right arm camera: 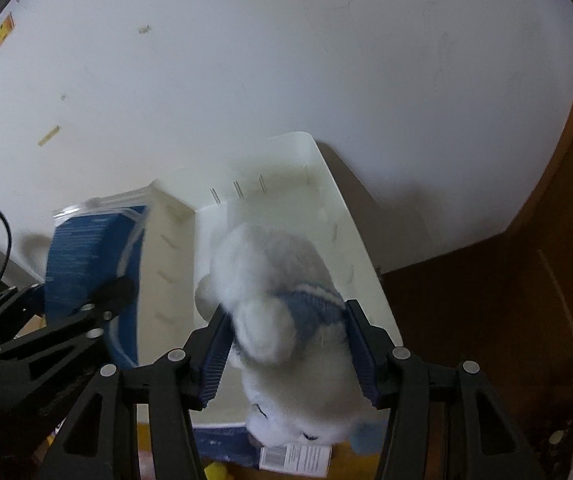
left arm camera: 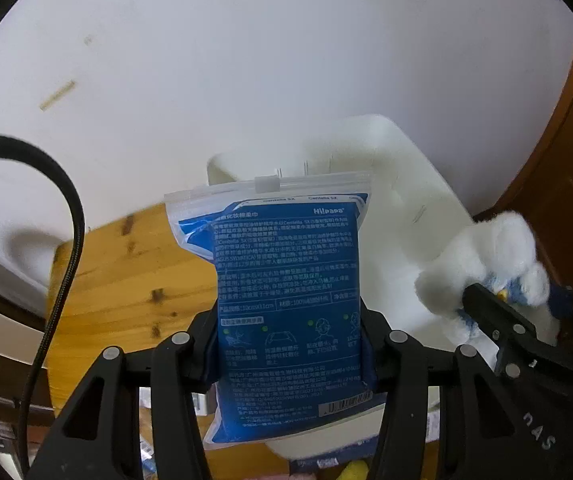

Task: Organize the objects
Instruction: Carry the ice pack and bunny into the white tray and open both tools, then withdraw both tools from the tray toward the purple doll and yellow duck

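Wall: a plain white wall [left arm camera: 286, 60] fills the upper part of both my views, scuffed in spots, with a strip of yellowed tape [left arm camera: 57, 95] stuck on it.
Table: a wooden table [left arm camera: 126, 280] with dark knots lies below me, its edge meeting the wall.
Door: at the right a brown wooden panel [right arm camera: 526, 300] stands against the wall; it could be a door or a cabinet side, I cannot tell which.
Bin: a white plastic bin [right arm camera: 326, 184] sits on the table against the wall, open-topped, with rounded corners and short slots in its walls.
Left gripper: my left gripper [left arm camera: 288, 344] tilts steeply down in front of the bin, its jaws clamped on the lower half of the pouch [left arm camera: 286, 280].
Right gripper: my right gripper [right arm camera: 286, 344] also tilts down, right over the bin, its ribbed blue pads [right arm camera: 216, 354] squeezing the plush [right arm camera: 278, 304] from both sides.
Pouch: flat, glossy blue plastic with a clear zip top and a white slider, printed with dense white text and small diagrams (a barcode low on the back). It stands upright in my left jaws, just beside the bin's left wall.
Plush: a soft, fluffy white toy with blue knitted patches, head hanging down toward me, a paper tag [right arm camera: 294, 458] below it. It hangs above the bin's open interior.
Cable: a black braided cable [left arm camera: 62, 240] loops at my left.
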The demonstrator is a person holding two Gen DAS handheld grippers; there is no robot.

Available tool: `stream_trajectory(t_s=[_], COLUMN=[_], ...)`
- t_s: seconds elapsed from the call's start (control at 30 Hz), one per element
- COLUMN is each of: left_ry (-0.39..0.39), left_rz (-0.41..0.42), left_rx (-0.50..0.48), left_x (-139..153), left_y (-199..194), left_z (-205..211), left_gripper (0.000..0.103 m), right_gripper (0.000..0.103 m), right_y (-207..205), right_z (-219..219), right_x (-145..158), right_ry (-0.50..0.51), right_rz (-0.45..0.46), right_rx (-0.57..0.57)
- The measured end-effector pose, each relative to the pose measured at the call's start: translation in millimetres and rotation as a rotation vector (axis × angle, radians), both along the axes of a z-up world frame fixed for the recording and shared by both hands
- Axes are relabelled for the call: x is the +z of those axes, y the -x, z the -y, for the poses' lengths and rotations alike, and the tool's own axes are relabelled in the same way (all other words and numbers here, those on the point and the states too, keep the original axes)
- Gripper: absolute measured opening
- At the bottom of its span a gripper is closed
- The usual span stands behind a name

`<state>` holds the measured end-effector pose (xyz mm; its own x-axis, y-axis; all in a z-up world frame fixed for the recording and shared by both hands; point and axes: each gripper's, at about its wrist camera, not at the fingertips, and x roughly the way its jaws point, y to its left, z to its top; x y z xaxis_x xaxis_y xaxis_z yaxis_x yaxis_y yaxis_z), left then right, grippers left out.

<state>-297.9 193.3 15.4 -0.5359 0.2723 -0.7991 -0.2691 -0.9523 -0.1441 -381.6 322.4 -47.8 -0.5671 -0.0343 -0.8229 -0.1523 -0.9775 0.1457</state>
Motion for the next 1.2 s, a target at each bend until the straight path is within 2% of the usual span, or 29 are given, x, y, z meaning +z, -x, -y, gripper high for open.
stream_trajectory(t_s=[0.27, 0.37, 0.53, 0.63, 0.83, 1.07, 1.2], left_ry=[0.016, 0.009, 0.029, 0.023, 0.022, 0.003, -0.029], left_rz=[0.043, 0.064, 0.088, 0.099, 0.073, 0.007, -0.009], left_rx=[0.014, 0.016, 0.021, 0.01, 0.006, 0.073, 0.101], left_x=[-22.0, -20.8, -23.5, -21.7, -6.1, 18.3, 30.5], left_y=[7.8, 19.8, 31.8, 31.3, 13.4, 0.3, -8.3], left_z=[-7.5, -5.7, -10.4, -11.1, -6.0, 18.4, 40.1], left_gripper=[0.057, 0.058, 0.058, 0.058, 0.059, 0.079, 0.081], right_gripper=[0.057, 0.057, 0.061, 0.072, 0.075, 0.075, 0.075], right_y=[21.6, 24.9, 15.8, 12.4, 1.8, -17.4, -32.6], right_z=[8.2, 8.0, 2.0, 2.0, 15.6, 17.5, 15.1], right_x=[-12.4, -14.1, -0.9, 11.3, 33.9, 60.3, 81.8], right_ry=[-0.022, -0.017, 0.033, 0.041, -0.033, -0.007, 0.005], right_rz=[0.013, 0.013, -0.019, -0.059, -0.118, -0.156, -0.187], right_rx=[0.011, 0.024, 0.015, 0.01, 0.021, 0.048, 0.058])
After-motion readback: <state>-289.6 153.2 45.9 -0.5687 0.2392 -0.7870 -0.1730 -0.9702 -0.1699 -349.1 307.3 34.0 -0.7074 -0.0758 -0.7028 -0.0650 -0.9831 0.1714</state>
